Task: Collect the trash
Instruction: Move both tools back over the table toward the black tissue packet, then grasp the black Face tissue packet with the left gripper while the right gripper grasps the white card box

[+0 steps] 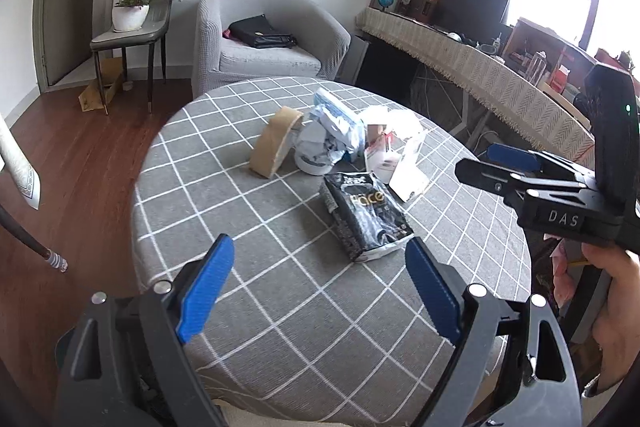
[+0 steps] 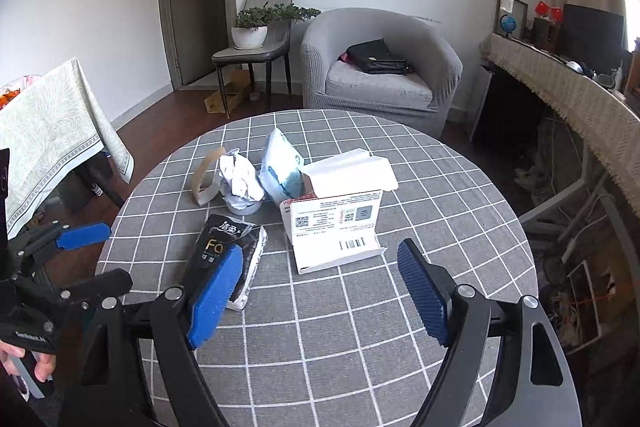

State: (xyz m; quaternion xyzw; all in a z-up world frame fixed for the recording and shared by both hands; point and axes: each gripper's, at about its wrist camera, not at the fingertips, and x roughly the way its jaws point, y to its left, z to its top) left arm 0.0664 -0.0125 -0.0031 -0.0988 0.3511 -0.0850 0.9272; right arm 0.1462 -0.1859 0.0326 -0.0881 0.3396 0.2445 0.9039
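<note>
Left wrist view shows the black packet lying on the checked table just beyond the wide-open, empty left gripper, right gripper likewise spread.

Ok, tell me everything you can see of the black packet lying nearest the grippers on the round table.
The black packet is a soft, glossy plastic pack, crinkled, with pale lettering on its dark face and whitish ends. It lies flat on the grey checked tablecloth, on the near side of the trash pile, close to the open white box; whether they touch is unclear. In the right wrist view a blue finger hides part of it. Nothing grips it.
</note>
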